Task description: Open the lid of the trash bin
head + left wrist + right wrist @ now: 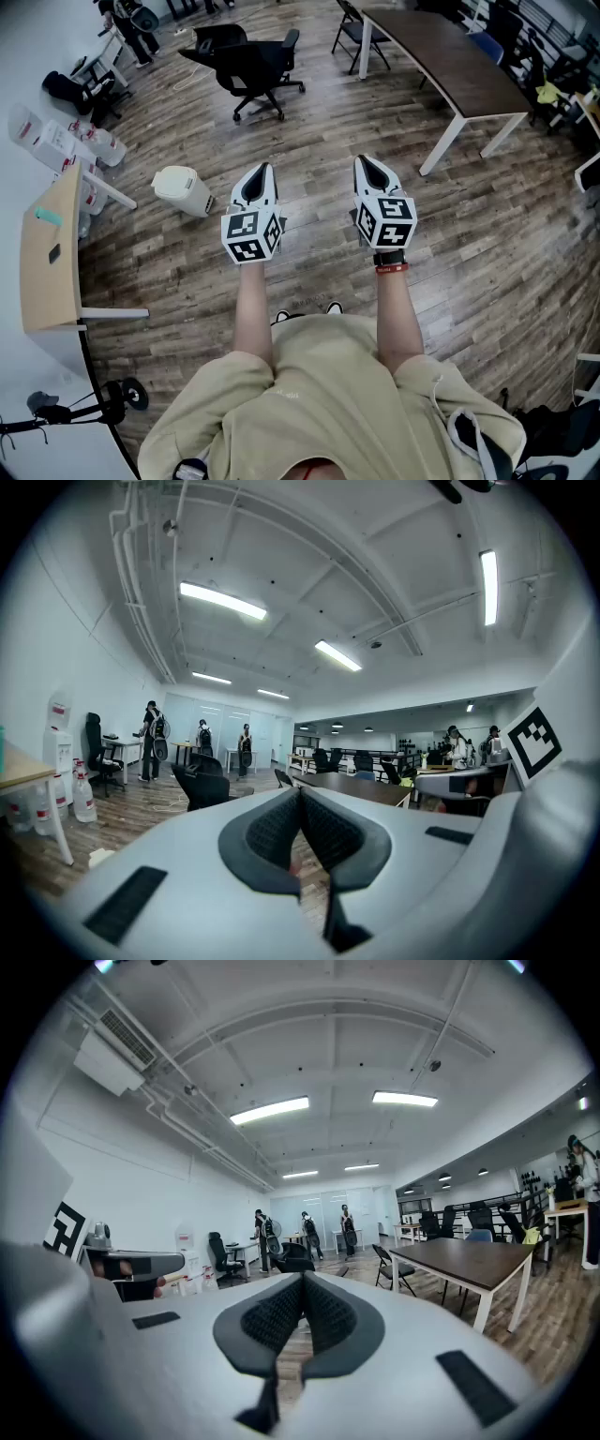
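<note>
A small white trash bin point(185, 188) with its lid down stands on the wood floor, left of and slightly beyond my left gripper point(264, 171). That gripper is held in the air at mid-frame, jaws shut with nothing between them; in the left gripper view its tips point(300, 794) meet. My right gripper point(365, 164) hangs level beside it, about a hand's width to the right, also shut and empty, its tips point(303, 1281) touching in the right gripper view. Both point forward over the floor. Neither gripper view shows the bin.
A light wooden desk point(52, 249) stands at the left with water bottles point(58, 142) behind it. A black office chair point(255, 69) is ahead; a long dark table point(452, 64) runs at upper right. People stand at the far end point(152, 726).
</note>
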Available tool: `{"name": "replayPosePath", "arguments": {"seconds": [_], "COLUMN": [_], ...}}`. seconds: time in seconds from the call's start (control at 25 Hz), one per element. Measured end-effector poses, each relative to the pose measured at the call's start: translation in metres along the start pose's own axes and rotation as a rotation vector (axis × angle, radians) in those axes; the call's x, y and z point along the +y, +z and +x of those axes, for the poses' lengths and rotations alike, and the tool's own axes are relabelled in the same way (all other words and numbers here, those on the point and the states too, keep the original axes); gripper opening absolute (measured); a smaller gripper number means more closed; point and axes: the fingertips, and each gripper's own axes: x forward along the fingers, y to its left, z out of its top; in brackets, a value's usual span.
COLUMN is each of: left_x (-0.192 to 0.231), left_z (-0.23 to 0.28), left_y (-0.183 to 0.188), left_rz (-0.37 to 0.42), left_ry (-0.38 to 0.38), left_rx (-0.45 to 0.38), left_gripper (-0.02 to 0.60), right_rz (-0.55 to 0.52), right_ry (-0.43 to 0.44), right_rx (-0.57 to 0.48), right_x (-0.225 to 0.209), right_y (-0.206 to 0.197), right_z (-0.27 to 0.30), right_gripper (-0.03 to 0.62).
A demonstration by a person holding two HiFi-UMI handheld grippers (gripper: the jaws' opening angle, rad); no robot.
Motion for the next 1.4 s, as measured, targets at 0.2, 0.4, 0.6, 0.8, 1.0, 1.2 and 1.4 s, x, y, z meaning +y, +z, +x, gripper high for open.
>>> {"name": "replayPosePath", "arguments": {"seconds": [0.2,0.4,0.6,0.8,1.0,1.2,1.4], "left_x": [-0.029,-0.031,-0.013,0.014,0.055,0.118,0.181], "left_z": [0.006,0.009,0.023,0.055,0.101,0.151,0.196], "left_y": [-0.016,-0.023,-0.024,-0.02,-0.011,0.008,0.022], "left_rz": [0.013,0.011,0.007,0.002,-0.01,-0.026,-0.036], "left_ry": [0.019,0.039,0.053,0.057,0.055,0.072,0.076], "left_rx": [0.006,0.017,0.012,0.002,-0.004,-0.014,-0.005], "left_gripper": [0.021,0.021,0.021,0.021,0.021,0.021,0.021], "right_rz": [-0.007,-0.003,0.041,0.037,0.029,0.012,0.012], "right_ry": [0.011,0.033,0.043,0.057,0.077,0.109,0.127], "right_rx": [0.004,0.005,0.0,0.002,0.014,0.028,0.047], "right_x": [-0.029,-0.027,-0.022,-0.02,-0.011,0.014,0.039], "right_y": [-0.009,-0.011,-0.014,-0.012,-0.004,0.01,0.021], "right_z": [-0.011,-0.007,0.019,0.062,0.126,0.206,0.285], "right_gripper": [0.014,0.014,0.015,0.015,0.015,0.015,0.015]}}
